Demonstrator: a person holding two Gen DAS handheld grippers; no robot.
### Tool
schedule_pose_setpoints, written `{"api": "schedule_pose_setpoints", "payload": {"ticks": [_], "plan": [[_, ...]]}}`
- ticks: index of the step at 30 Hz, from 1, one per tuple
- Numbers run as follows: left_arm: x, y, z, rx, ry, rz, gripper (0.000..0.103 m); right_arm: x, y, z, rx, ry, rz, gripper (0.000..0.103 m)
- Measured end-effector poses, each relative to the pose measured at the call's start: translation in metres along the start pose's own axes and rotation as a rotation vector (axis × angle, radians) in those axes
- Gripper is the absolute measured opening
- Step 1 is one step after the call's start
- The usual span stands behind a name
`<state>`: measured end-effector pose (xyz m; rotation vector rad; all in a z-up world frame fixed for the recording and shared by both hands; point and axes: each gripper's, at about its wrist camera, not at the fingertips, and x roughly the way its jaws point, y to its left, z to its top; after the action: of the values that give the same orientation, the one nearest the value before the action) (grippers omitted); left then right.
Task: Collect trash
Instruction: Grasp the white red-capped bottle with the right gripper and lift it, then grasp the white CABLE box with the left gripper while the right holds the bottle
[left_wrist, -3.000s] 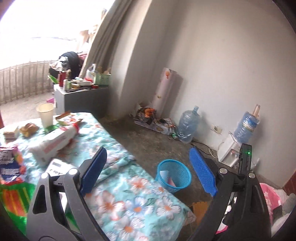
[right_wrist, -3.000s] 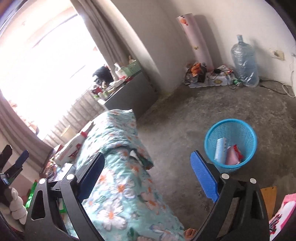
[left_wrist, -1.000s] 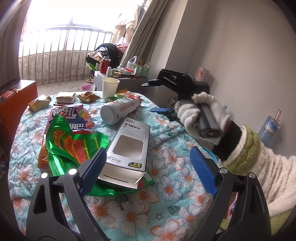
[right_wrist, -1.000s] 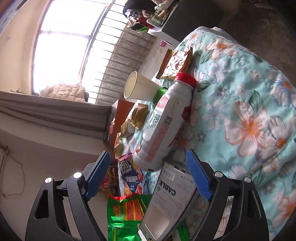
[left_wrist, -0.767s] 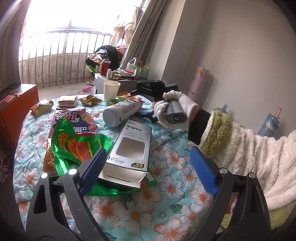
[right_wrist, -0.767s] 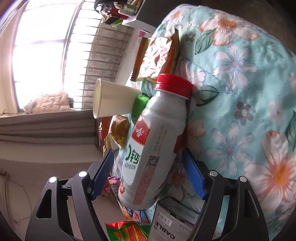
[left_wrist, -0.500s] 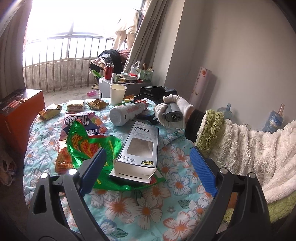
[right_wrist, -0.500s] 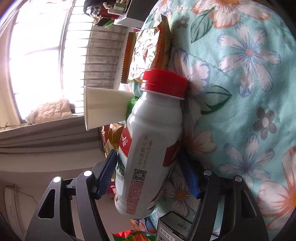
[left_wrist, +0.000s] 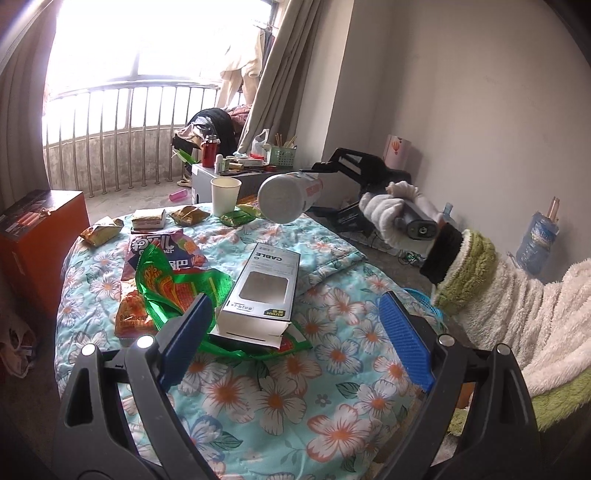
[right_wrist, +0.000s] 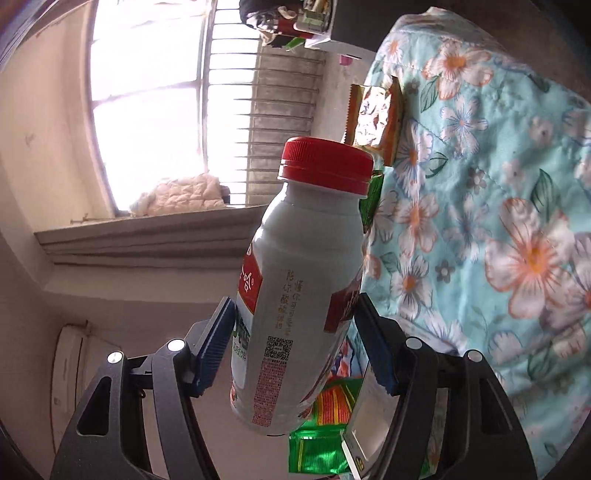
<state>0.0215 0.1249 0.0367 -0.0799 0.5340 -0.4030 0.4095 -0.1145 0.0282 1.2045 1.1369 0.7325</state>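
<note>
Left wrist view: floral-cloth table (left_wrist: 332, 354) strewn with trash. Grey cable box (left_wrist: 262, 291) lies on green snack bag (left_wrist: 173, 280); paper cup (left_wrist: 224, 191) stands at far edge. Right gripper (right_wrist: 293, 341) pinches white bottle (right_wrist: 295, 295), red cap, by its body, lifted clear above the table's far side. Left gripper (left_wrist: 291, 328) hovers near the box, jaws spread, holding nothing.

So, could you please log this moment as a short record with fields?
held item: white bottle, red cap, lifted off the bed
right hand-held gripper: shut on the bottle's body
left hand-held gripper: open, holding nothing, above the bed
on floral bedspread: cable box, green wrapper, paper cup
blue basket: mostly hidden, beside the bed
</note>
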Motion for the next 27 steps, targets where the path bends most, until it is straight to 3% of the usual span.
{"api": "schedule_pose_setpoints", "payload": {"ticks": [7, 13, 17, 21, 27], "plan": [[0.005, -0.011, -0.006, 0.021, 0.031, -0.049, 0.087, -0.086, -0.001, -0.079, -0.133, 0.114, -0.062, 0.065], [0.029, -0.008, 0.003, -0.030, 0.079, -0.091, 0.087, -0.109, -0.045, -0.125, -0.154, 0.195, -0.299, 0.065], [0.058, -0.010, 0.014, -0.034, 0.129, -0.051, 0.087, -0.108, -0.065, -0.141, -0.207, 0.167, -0.519, 0.066], [0.099, -0.016, 0.021, 0.003, 0.191, 0.024, 0.087, -0.102, -0.066, -0.145, -0.254, 0.128, -0.538, 0.067], [0.164, -0.009, 0.037, 0.020, 0.275, 0.077, 0.087, -0.103, -0.061, -0.156, -0.350, 0.036, -0.571, 0.075]]}}
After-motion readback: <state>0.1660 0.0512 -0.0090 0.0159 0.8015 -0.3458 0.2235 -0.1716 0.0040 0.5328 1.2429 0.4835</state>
